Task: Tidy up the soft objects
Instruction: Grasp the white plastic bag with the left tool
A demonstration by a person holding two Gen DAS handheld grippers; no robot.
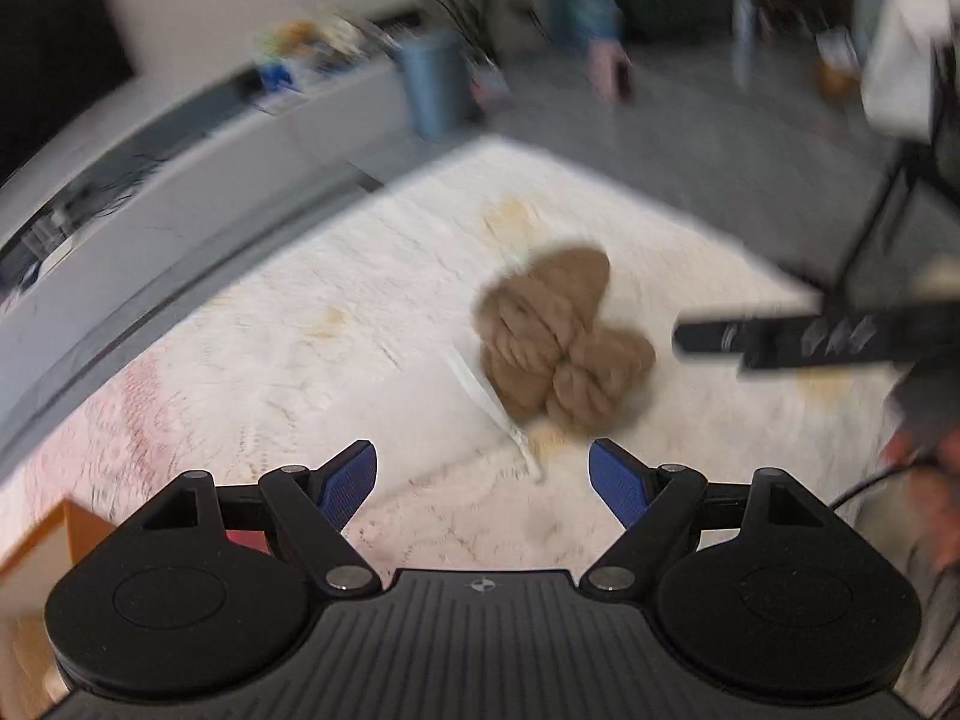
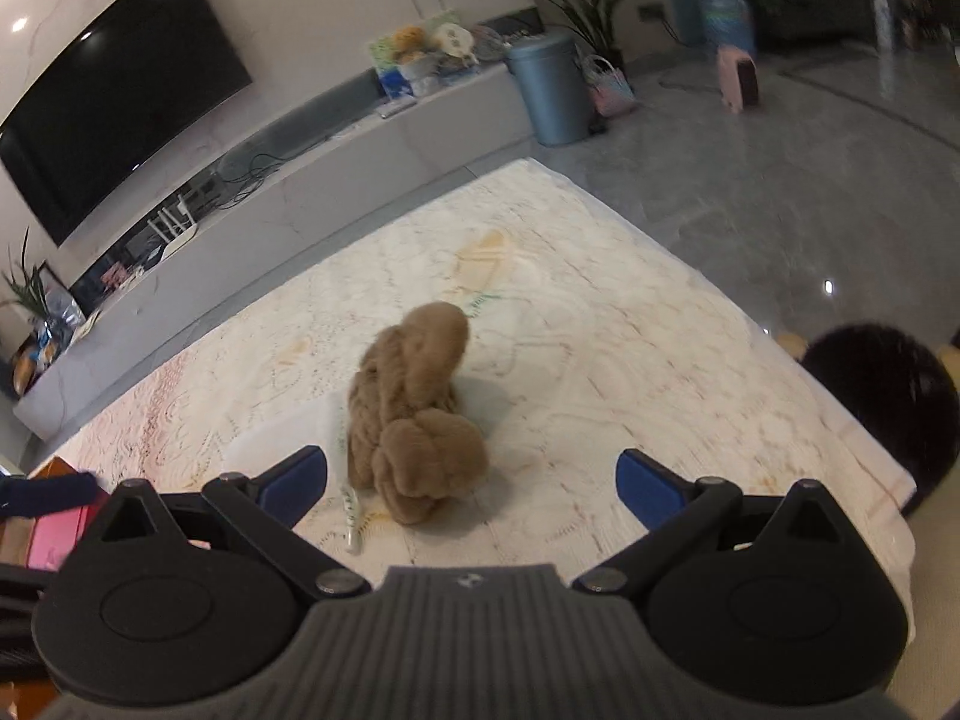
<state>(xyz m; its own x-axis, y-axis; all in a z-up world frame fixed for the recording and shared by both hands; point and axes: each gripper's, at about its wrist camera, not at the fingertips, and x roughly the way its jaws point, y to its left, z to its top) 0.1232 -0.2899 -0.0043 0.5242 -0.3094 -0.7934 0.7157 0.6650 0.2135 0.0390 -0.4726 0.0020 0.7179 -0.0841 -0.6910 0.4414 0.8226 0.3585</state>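
Note:
A brown knotted plush piece [image 1: 561, 339] [image 2: 414, 414] lies on a cream lace tablecloth [image 1: 300, 348] [image 2: 600, 330], partly on a clear plastic bag [image 2: 288, 426] with a white strip [image 1: 492, 408]. My left gripper [image 1: 483, 480] hovers open just short of the plush, nothing between its blue pads [image 1: 348, 483]. My right gripper [image 2: 471, 489] is open too, its blue pads [image 2: 294, 483] either side of the plush's near end without touching it. In the left wrist view the right gripper [image 1: 810, 336] shows as a dark blurred bar to the right of the plush.
A grey TV bench [image 2: 300, 180] with a black screen [image 2: 114, 90] runs along the far left. A blue bin [image 2: 549, 90], plants and a pink stool [image 2: 738, 78] stand on the grey floor. A dark round seat [image 2: 888, 402] sits by the table's right edge. A pink box [image 2: 54, 534] is at left.

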